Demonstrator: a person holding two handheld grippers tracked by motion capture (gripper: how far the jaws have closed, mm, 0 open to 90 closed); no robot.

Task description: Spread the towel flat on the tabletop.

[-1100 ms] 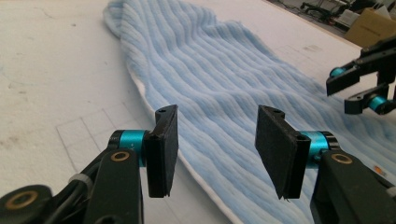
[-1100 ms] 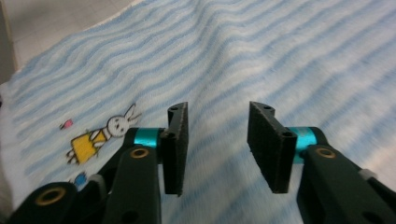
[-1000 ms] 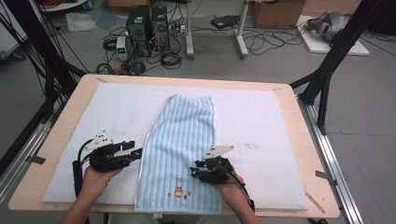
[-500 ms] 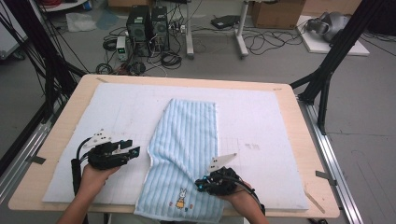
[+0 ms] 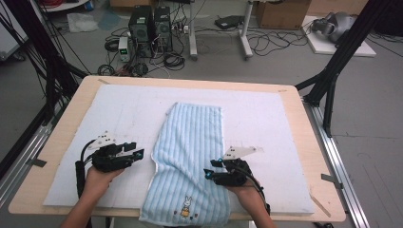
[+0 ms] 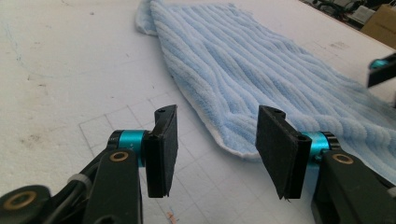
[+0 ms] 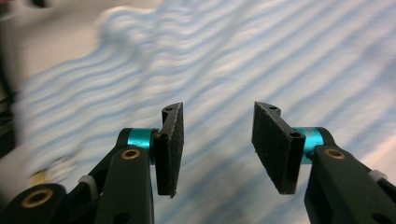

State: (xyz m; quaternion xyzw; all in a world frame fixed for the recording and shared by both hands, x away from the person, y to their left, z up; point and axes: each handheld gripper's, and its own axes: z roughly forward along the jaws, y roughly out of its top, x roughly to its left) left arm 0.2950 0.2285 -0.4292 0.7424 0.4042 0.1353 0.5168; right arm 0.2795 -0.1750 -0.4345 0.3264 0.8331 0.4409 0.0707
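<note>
1. light blue striped towel (image 5: pixel 192 159) lies flat on the white mat (image 5: pixel 266 123), long axis running from the far middle of the table toward the person's edge; near end with a small rabbit print (image 5: pixel 184 210) hangs just over that edge.
2. right gripper (image 5: pixel 212 169) sits over the towel's near right part, pointing across it toward the left; jaws have just been opening, now apart, nothing between the pads (image 7: pixel 170 149), blurred towel under them.
3. left gripper (image 5: pixel 137 150) rests on bare mat just beside the towel's left edge, pointing at it; jaws apart, empty, hem in front of them (image 6: pixel 219 142).
4. both hands near the near end; right is on the cloth, left is off it, so the left needs a short reach sideways to the hem.
</note>
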